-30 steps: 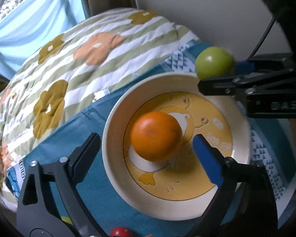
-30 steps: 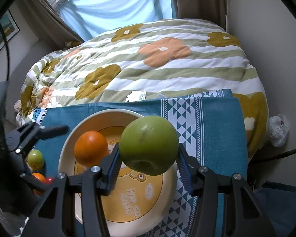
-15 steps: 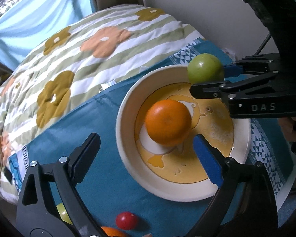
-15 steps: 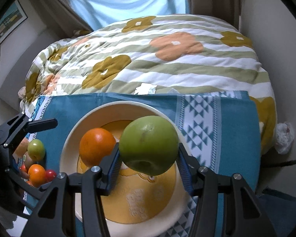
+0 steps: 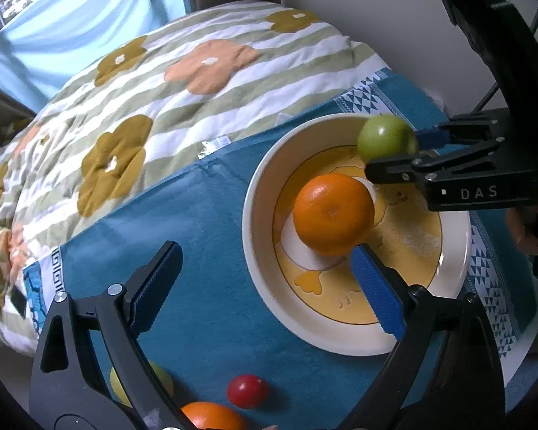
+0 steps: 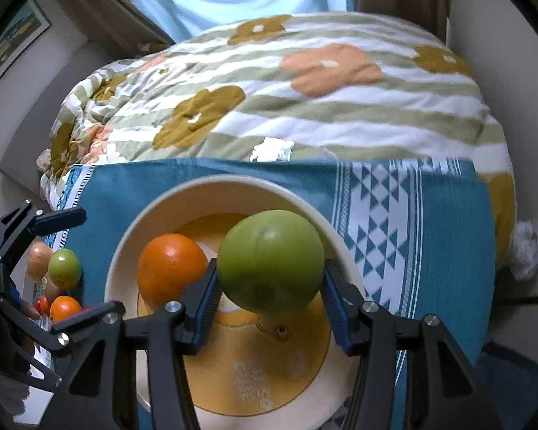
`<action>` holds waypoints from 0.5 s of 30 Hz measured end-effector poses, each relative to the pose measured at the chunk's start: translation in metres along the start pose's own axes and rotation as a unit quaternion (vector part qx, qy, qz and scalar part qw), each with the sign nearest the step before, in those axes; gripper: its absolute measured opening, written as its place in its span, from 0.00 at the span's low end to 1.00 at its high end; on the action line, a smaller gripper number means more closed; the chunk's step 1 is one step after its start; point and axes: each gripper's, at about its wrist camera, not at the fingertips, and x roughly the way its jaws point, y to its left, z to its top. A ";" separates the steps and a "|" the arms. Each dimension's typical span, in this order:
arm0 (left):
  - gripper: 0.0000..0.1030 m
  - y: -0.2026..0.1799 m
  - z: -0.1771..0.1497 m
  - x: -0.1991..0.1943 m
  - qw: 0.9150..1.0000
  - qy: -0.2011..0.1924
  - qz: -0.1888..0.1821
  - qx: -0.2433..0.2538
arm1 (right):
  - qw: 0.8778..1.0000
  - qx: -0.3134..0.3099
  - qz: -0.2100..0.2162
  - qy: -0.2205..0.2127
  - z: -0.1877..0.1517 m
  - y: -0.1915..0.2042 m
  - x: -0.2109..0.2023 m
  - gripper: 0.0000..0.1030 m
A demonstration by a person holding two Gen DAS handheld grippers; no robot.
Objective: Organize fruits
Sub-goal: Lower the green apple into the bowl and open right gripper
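Blue cloth (image 5: 215, 215) on the bed carried a cream bowl (image 6: 211, 190) with an orange (image 6: 172, 268). Over it, the right gripper (image 6: 270, 295) pinched a green apple (image 6: 270, 261); the left gripper (image 5: 265, 286) hung spread, empty. Next, I judged, lower and release.

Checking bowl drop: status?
Right tongs shut on green apple, over bowl. Left tongs open, empty. Orange in bowl beside drop spot.

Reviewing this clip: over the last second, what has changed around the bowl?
The right claw, shut on the green apple, has come lower over the bowl. The open left claw pulled back, revealing loose fruit. The orange stayed in the bowl.
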 end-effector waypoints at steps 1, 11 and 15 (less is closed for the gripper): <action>0.97 0.000 -0.001 0.000 1.000 0.001 0.000 0.000 | 1.000 0.000 0.000 0.001 -0.001 0.000 0.001 0.49; 0.97 0.003 -0.007 -0.006 1.000 0.000 0.006 -0.005 | 0.998 -0.013 -0.007 -0.055 -0.001 0.013 -0.018 0.85; 0.97 0.007 -0.011 -0.014 1.000 -0.006 0.007 -0.011 | 0.996 -0.026 -0.021 -0.078 -0.001 0.020 -0.026 1.00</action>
